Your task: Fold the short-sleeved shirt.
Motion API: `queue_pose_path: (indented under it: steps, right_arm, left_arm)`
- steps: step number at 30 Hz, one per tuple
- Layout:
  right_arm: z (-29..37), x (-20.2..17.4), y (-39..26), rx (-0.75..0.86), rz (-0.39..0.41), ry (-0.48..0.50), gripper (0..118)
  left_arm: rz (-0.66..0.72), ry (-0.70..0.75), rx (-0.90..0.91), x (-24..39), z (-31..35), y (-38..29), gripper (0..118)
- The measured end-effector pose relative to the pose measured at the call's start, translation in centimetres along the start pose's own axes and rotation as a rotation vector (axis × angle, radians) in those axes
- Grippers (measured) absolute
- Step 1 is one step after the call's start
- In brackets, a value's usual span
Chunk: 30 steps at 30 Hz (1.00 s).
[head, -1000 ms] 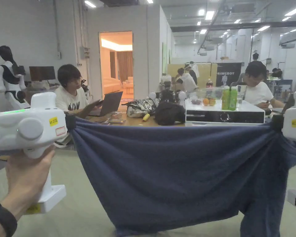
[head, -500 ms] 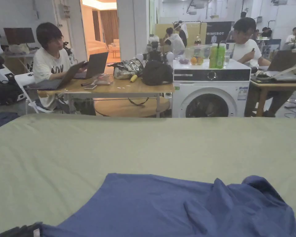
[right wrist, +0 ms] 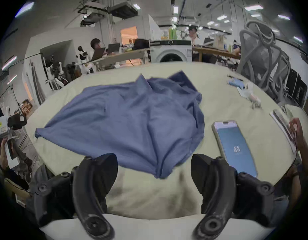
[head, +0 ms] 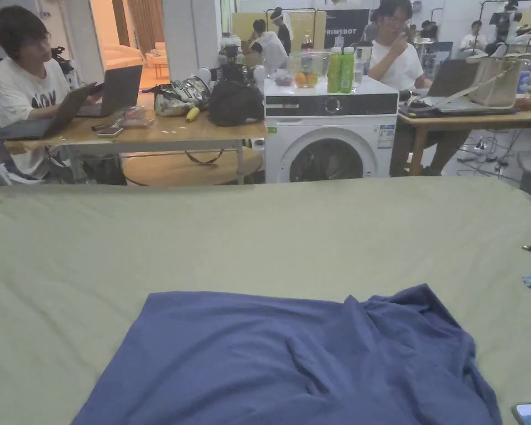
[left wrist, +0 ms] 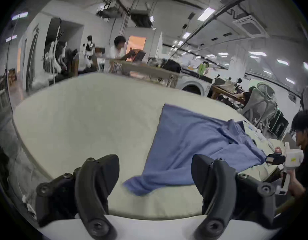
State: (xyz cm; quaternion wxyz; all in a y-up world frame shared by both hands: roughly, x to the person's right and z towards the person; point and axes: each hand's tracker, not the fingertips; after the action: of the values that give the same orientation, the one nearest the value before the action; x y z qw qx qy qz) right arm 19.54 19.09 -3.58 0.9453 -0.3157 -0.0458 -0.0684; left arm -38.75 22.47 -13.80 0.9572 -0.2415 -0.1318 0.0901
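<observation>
Both grippers sit at the table's [head: 259, 232] near edge, left gripper [left wrist: 155, 172] and right gripper [right wrist: 154, 169] gaping, clear of the blue shirt [head: 292, 359].

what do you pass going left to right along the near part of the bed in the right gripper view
left tongs → blue shirt → phone → a hand at the right edge
</observation>
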Motion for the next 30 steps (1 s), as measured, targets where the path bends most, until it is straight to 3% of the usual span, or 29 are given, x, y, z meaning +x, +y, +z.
queue_pose_path:
  steps: [3, 10, 11, 12, 14, 15, 17, 23, 30]
  right_arm:
    - [0.9, -0.8, 1.8, 0.072, -0.013, -0.006, 89]
    - [2.8, -3.8, 5.8, 0.235, 0.019, 0.01, 88]
    - [2.9, -3.9, 6.0, 0.246, 0.027, 0.016, 80]
    - [3.1, -4.3, 6.3, 0.26, 0.035, 0.025, 66]
    - [3.4, -4.7, 6.6, 0.272, 0.044, 0.058, 24]
    - [3.5, -4.7, 6.5, 0.274, 0.043, 0.065, 10]
    - [3.5, -5.1, 6.5, 0.267, 0.043, 0.069, 0]
    - [3.6, -5.4, 6.0, 0.26, 0.069, 0.056, 0]
    - [4.0, -4.2, 5.6, 0.244, 0.026, 0.061, 0]
  left_arm:
    - [-0.091, 0.053, 0.085, 2.4, 0.7, 1.6, 87]
    - [-0.244, 0.006, 0.25, 8.4, 1.7, 4.2, 84]
    - [-0.272, -0.001, 0.259, 9.0, 1.8, 4.3, 77]
    - [-0.29, -0.023, 0.275, 9.7, 1.9, 4.3, 61]
    - [-0.282, -0.079, 0.234, 10.5, 1.9, 4.4, 24]
    - [-0.28, -0.093, 0.229, 10.8, 1.9, 4.4, 2]
    - [-0.278, -0.113, 0.222, 11.7, 2.0, 4.2, 0]
    - [-0.281, -0.125, 0.219, 13.0, 2.4, 4.0, 0]
    - [-0.164, -0.124, 0.146, 11.3, 1.6, 4.0, 0]
